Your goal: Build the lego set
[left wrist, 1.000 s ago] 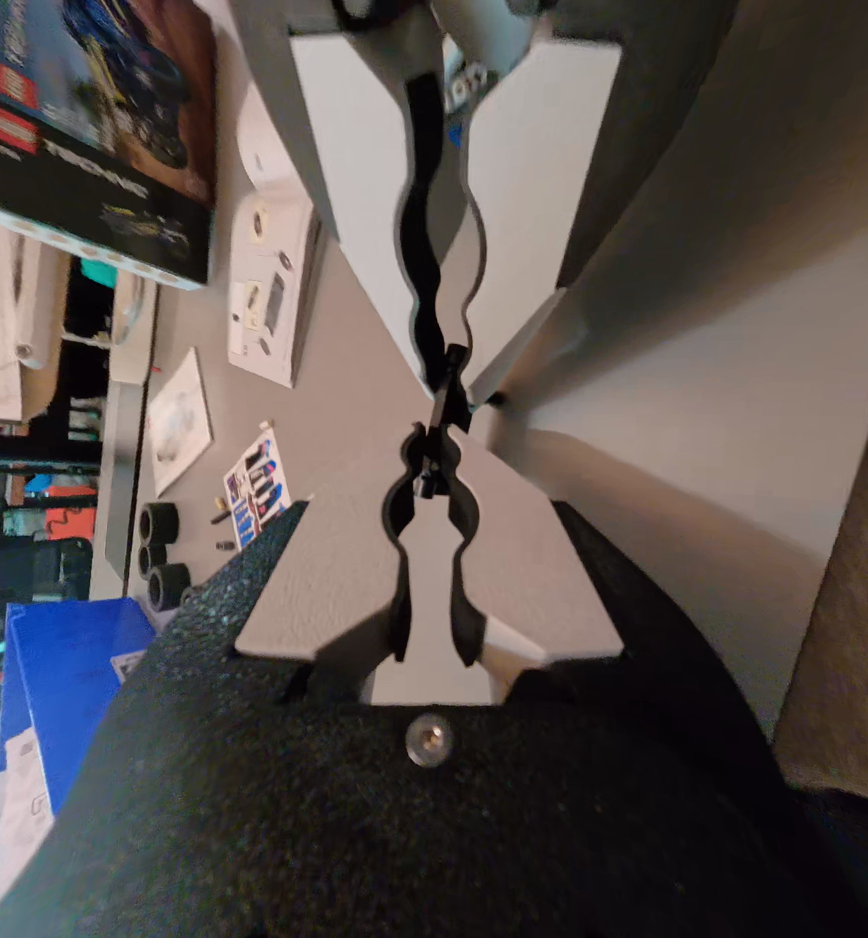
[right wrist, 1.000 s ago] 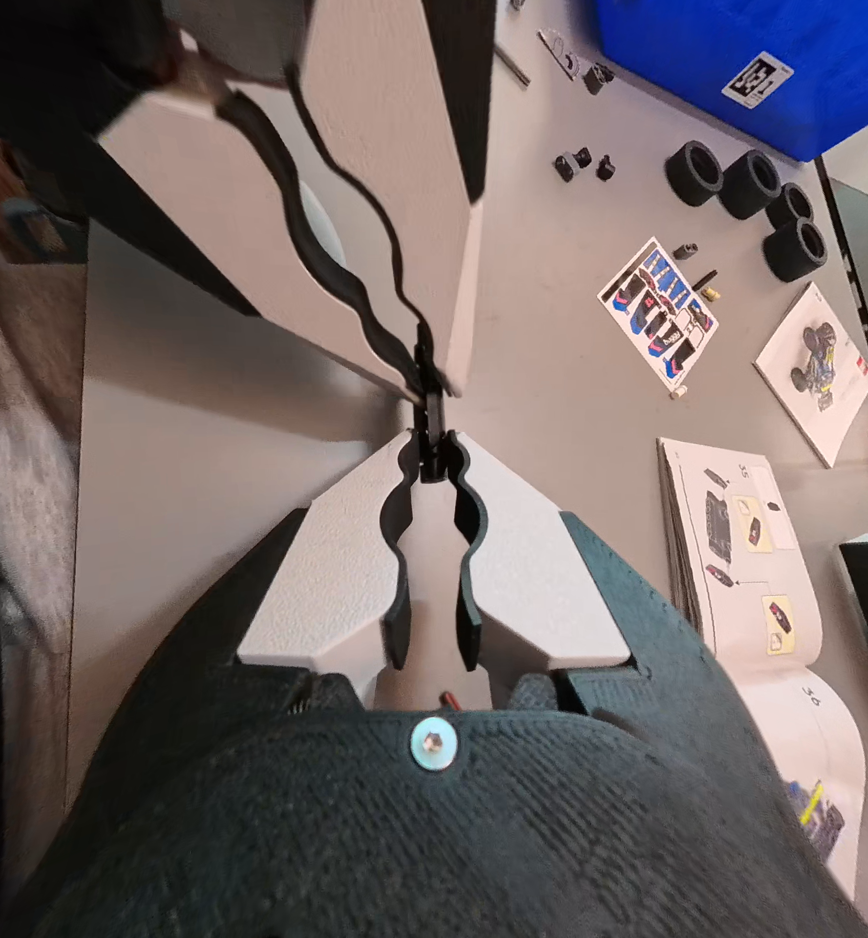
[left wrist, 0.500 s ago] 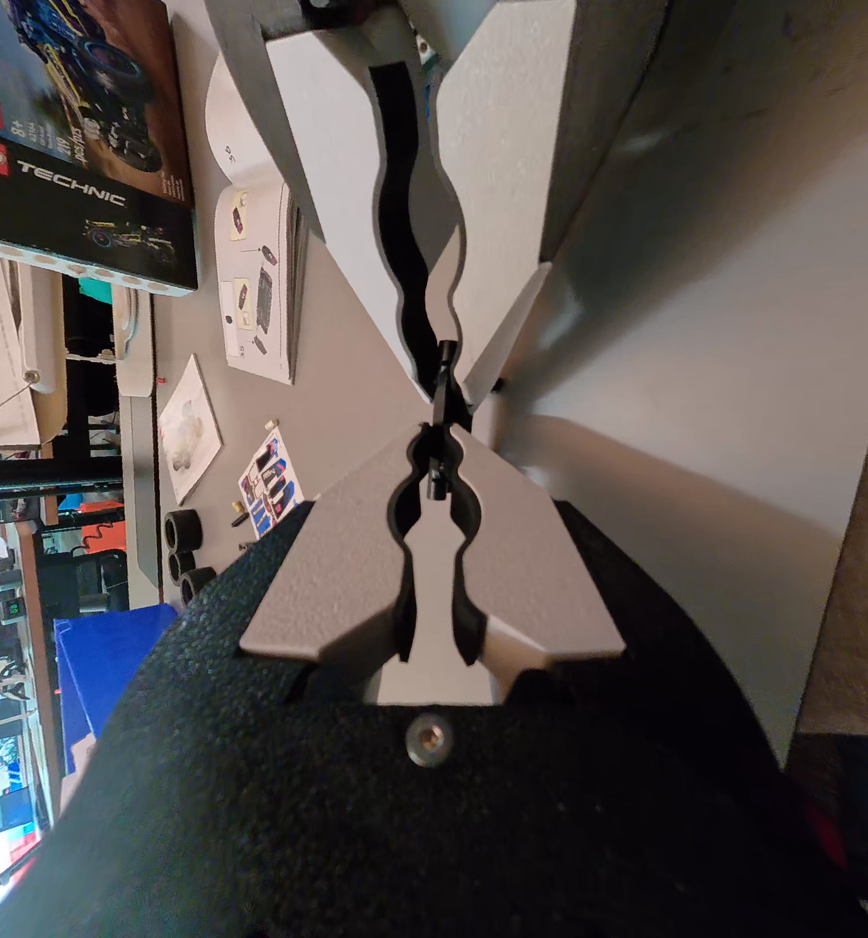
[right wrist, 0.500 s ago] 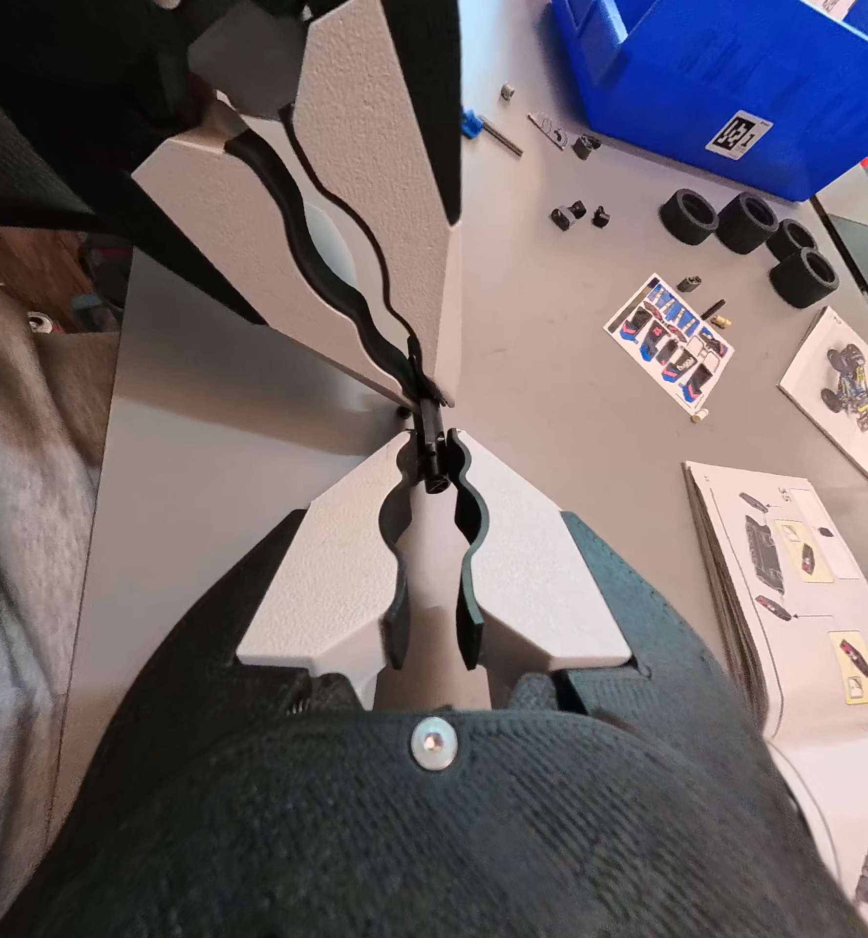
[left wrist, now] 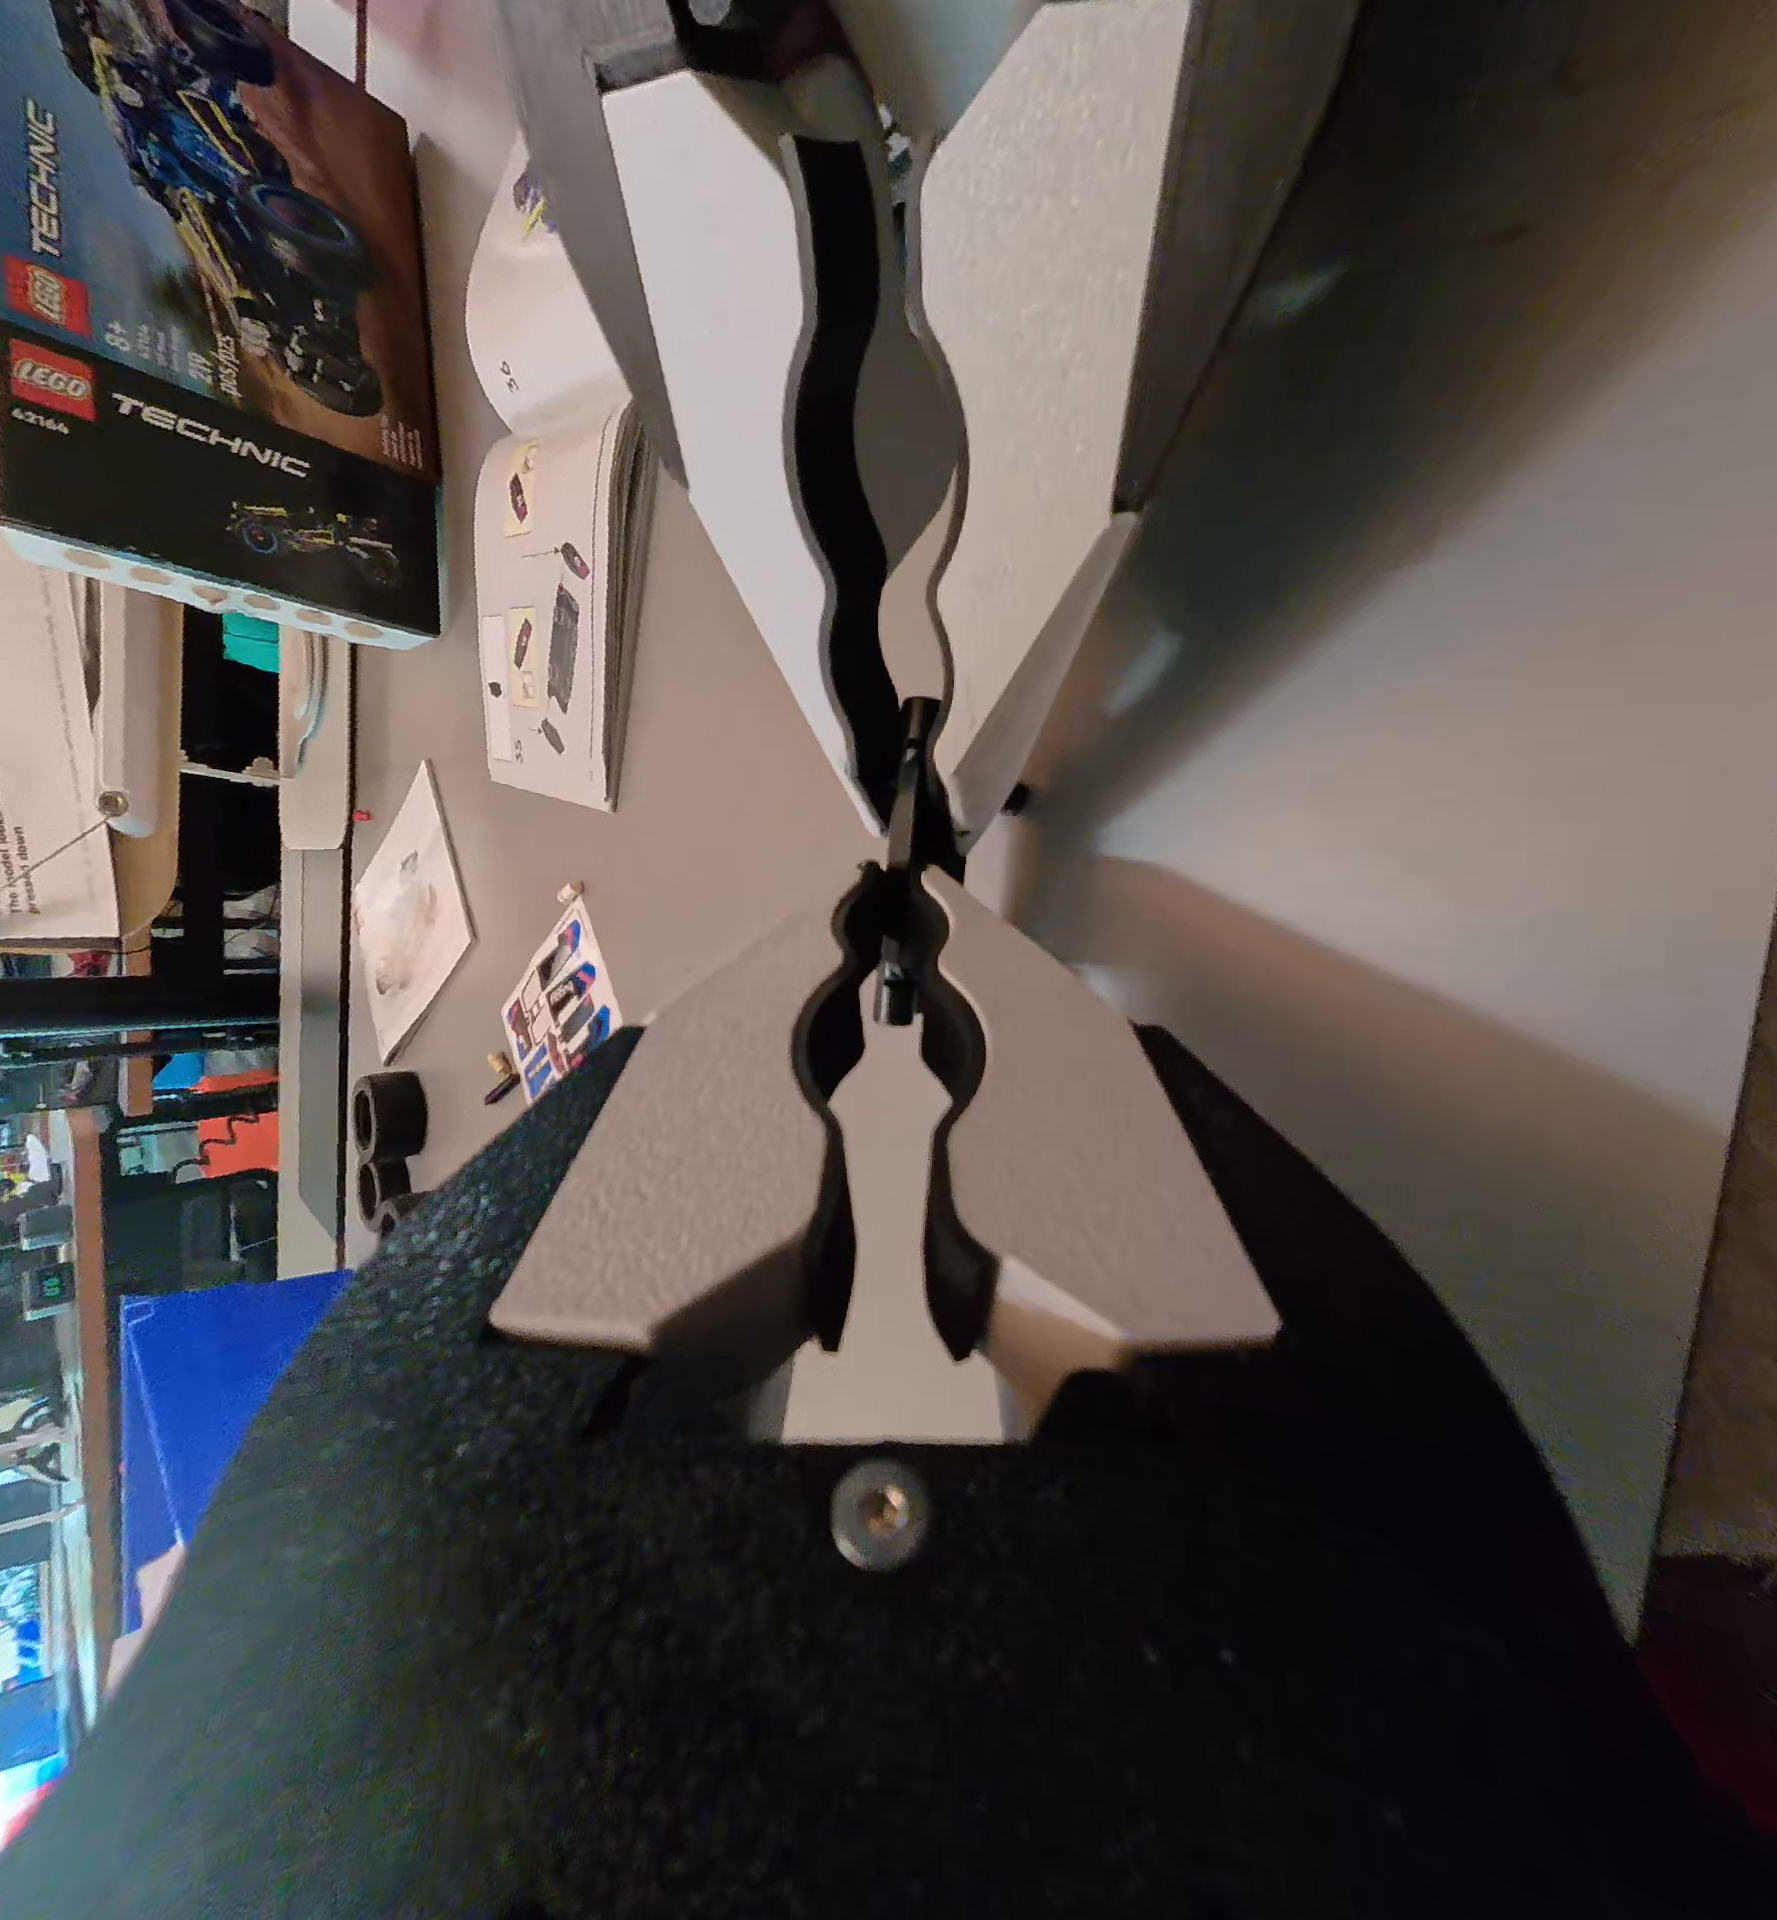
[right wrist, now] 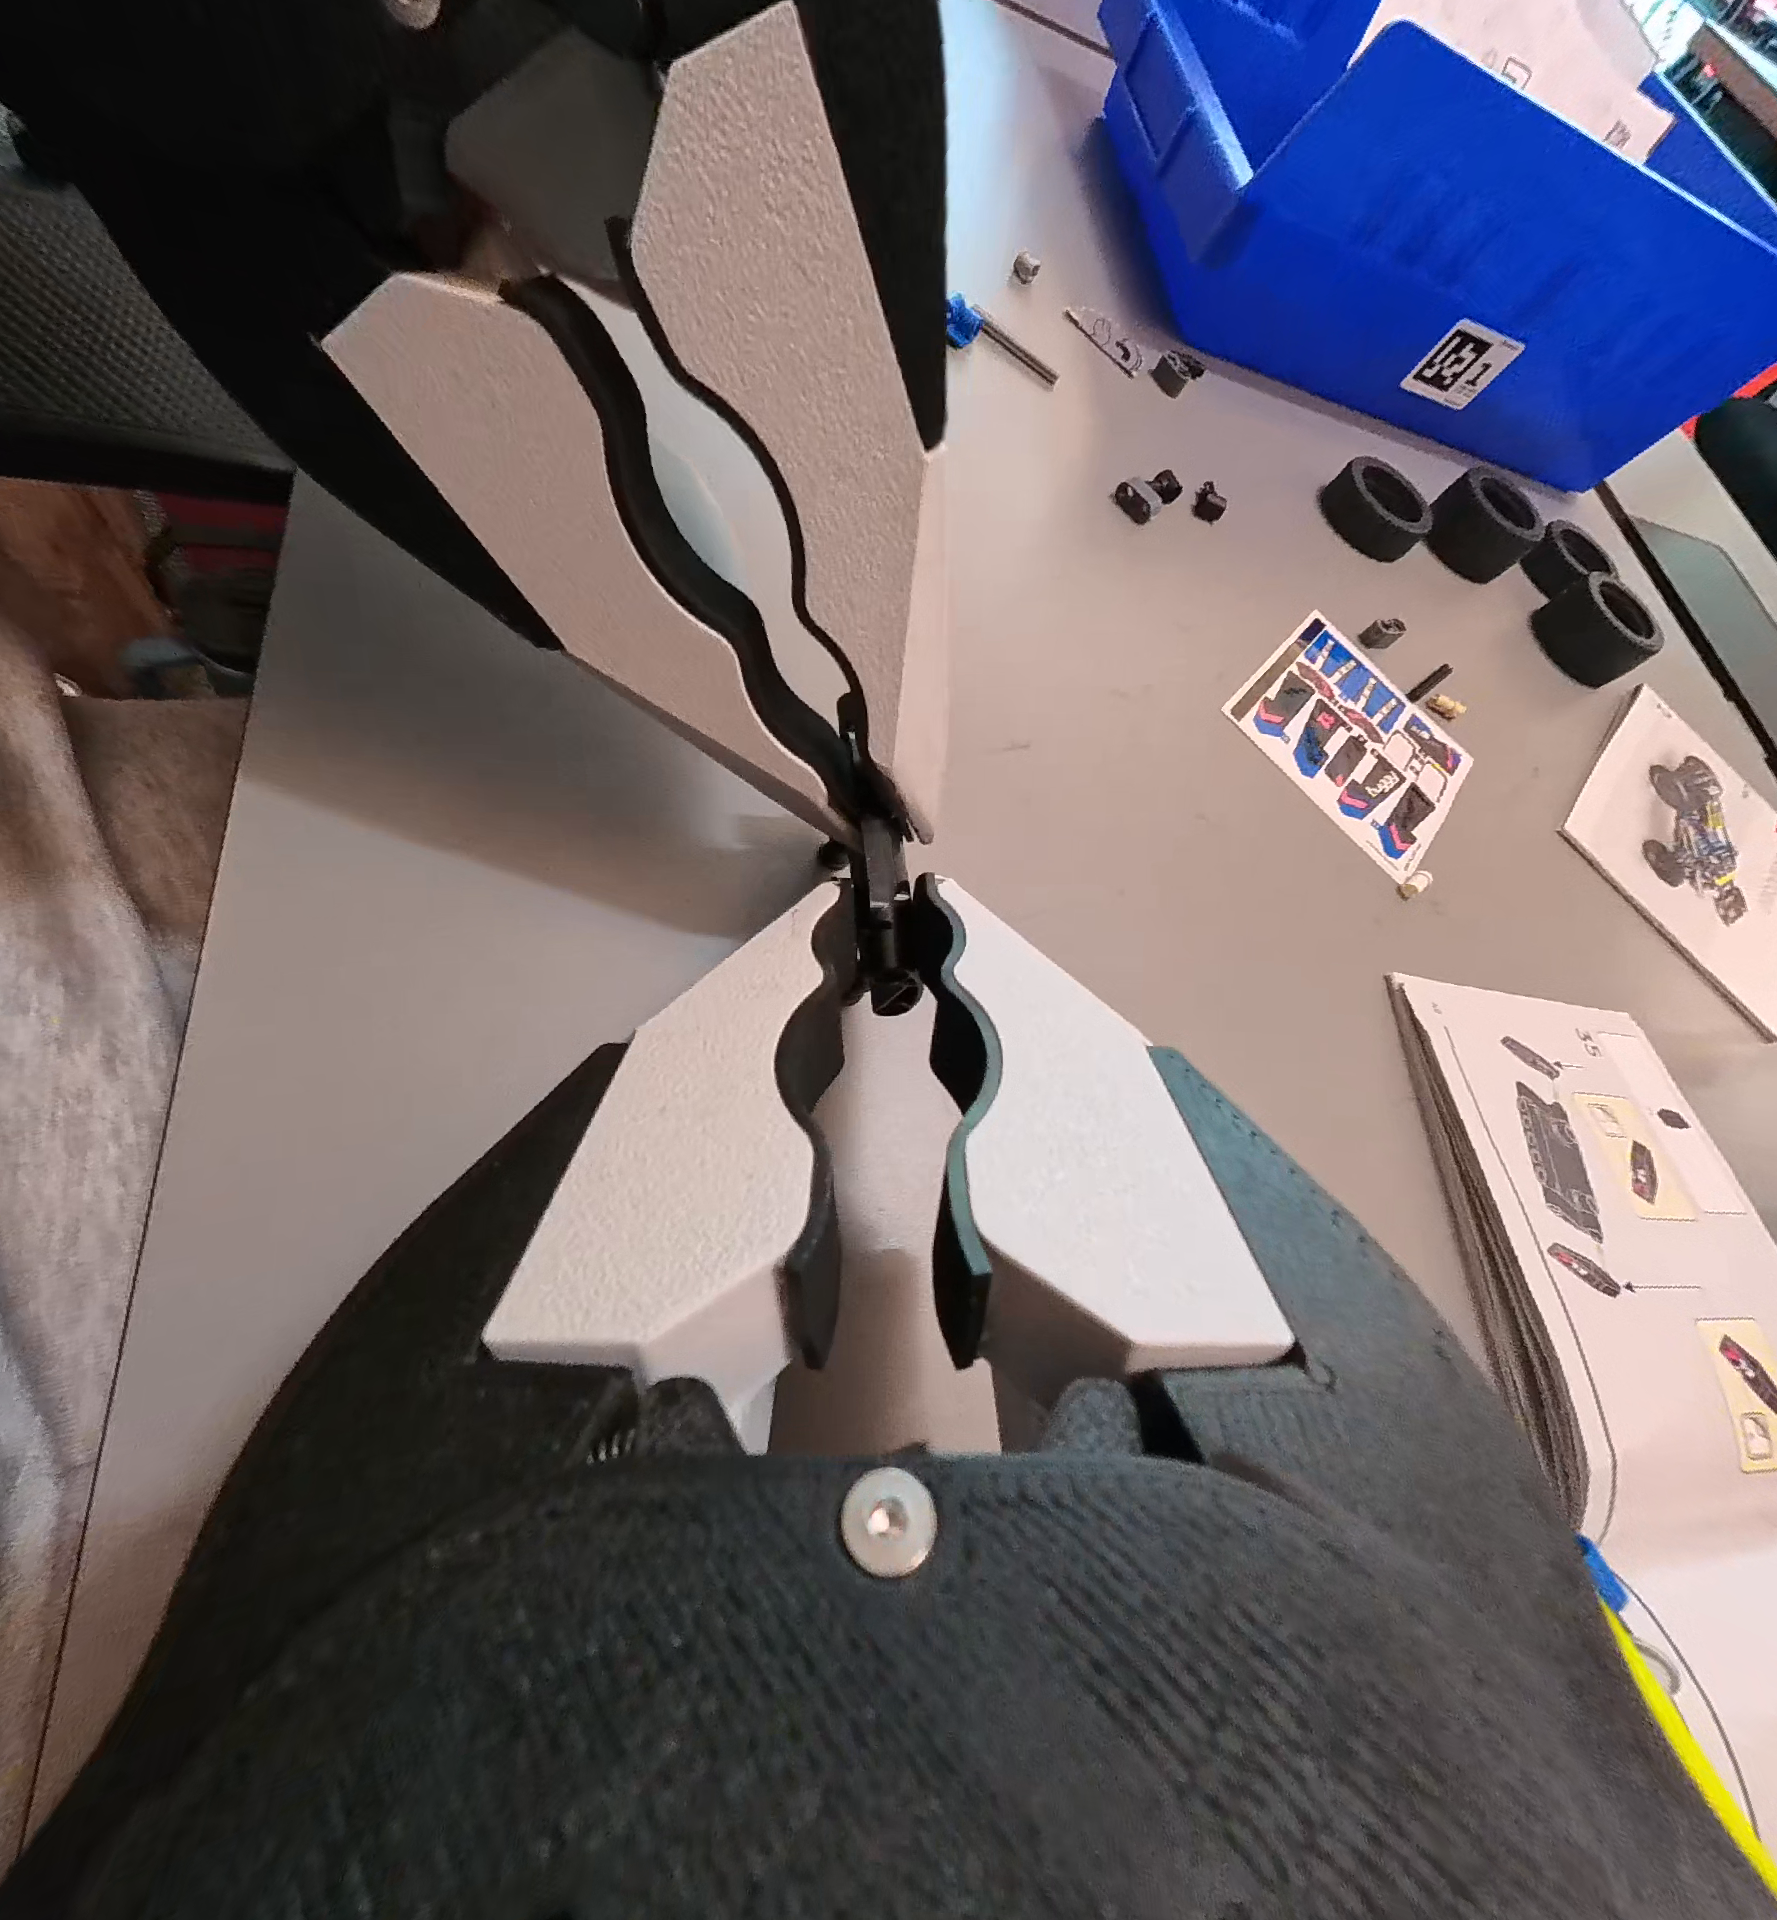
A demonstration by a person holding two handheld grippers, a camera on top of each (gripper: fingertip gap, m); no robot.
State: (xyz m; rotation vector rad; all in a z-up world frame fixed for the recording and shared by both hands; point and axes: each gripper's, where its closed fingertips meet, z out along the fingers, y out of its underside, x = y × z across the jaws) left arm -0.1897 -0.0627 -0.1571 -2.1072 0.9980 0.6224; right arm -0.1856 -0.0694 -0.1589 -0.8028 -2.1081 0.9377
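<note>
Both claws meet tip to tip at frame centre above the grey counter. The left claw is clenched on a slim black part; the right claw grips the same part from the opposite end, a little wider. Writing shows on the toy box at upper left, the open booklet and the sticker sheet (not repeated here). Four black tyres sit by a blue bin at upper right.
</note>
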